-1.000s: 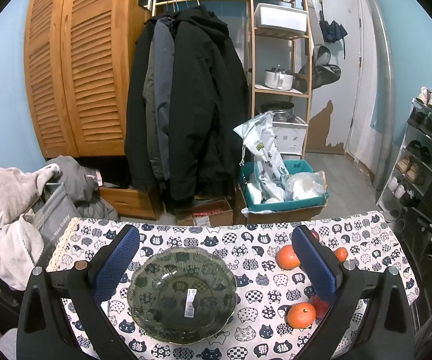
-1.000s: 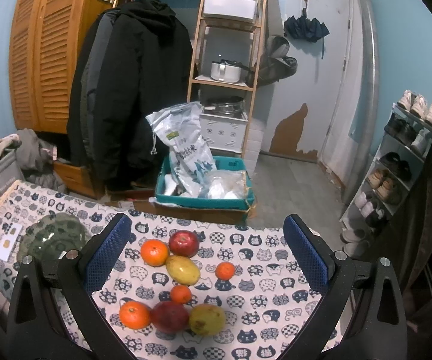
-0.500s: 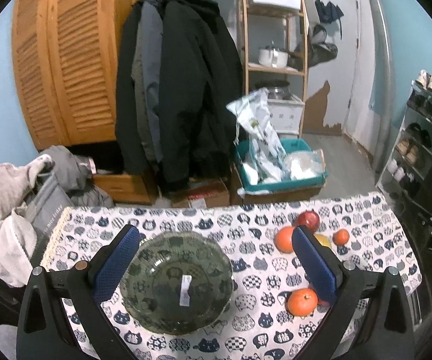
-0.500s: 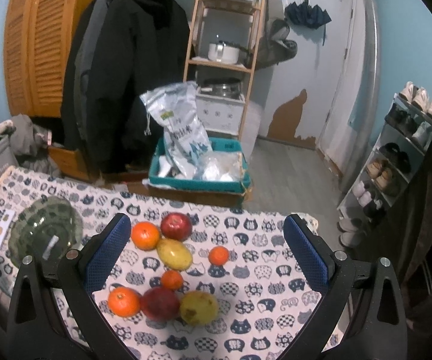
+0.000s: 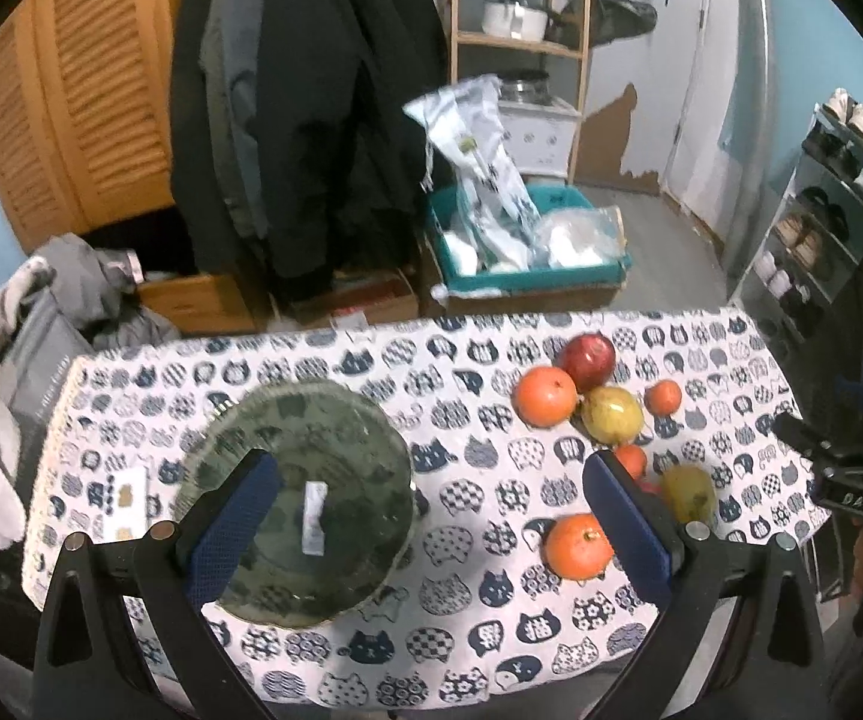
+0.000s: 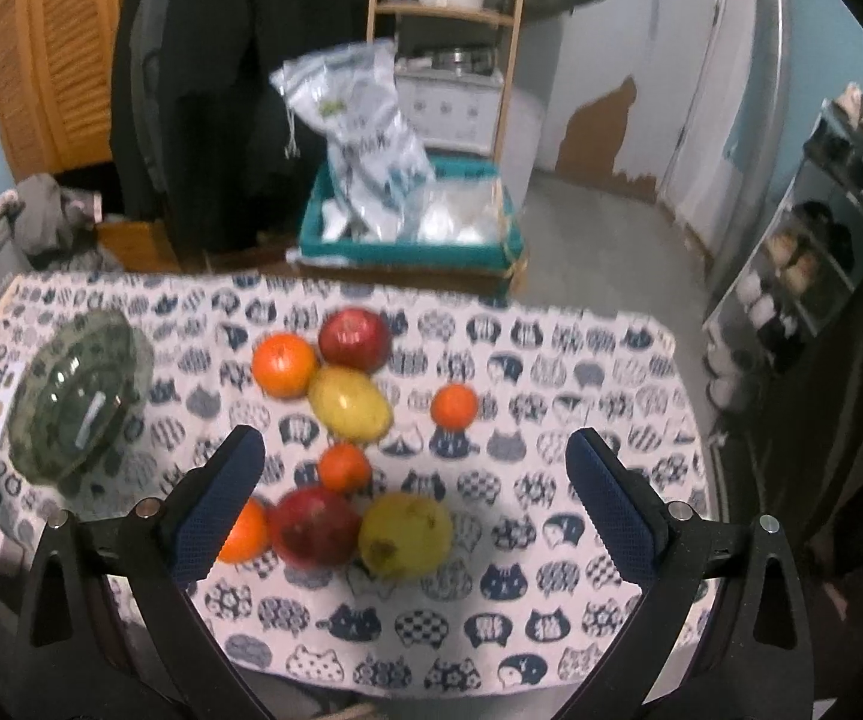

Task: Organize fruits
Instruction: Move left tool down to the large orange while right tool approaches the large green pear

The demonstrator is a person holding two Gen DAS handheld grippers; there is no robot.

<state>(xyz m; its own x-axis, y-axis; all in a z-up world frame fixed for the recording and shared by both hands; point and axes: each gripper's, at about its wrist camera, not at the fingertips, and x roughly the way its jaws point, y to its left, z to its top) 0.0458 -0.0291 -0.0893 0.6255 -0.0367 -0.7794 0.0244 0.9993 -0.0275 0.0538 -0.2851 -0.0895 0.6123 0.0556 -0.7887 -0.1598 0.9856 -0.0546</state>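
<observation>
At the lower middle of the left wrist view, the left tongs (image 5: 428,507) hang spread wide above the desk (image 5: 467,618), pinching nothing; its left blue pad overlaps the green glass bowl (image 5: 302,504), which sits at the centre-left of the frame with a white sticker inside. The desk is covered by a white cloth printed with dark cat faces. To the right of the bowl, well apart from it, the fruits lie in a loose cluster: a red apple (image 5: 587,360) at the top, an orange (image 5: 545,396) touching its lower left, a yellow-green pear (image 5: 614,414) just below, and a small tangerine (image 5: 663,397) to the right. Lower down, another orange (image 5: 578,546) lies just beside the right pad.

In the lower middle of the right wrist view, the right tongs (image 6: 413,498) are likewise spread wide and hold nothing, hovering over the near fruits: a second red apple (image 6: 314,525), a yellow-green fruit (image 6: 407,534) touching its right, and a small tangerine (image 6: 344,468) just above. The bowl (image 6: 80,393) appears at the left edge of that frame, blurred.
</observation>
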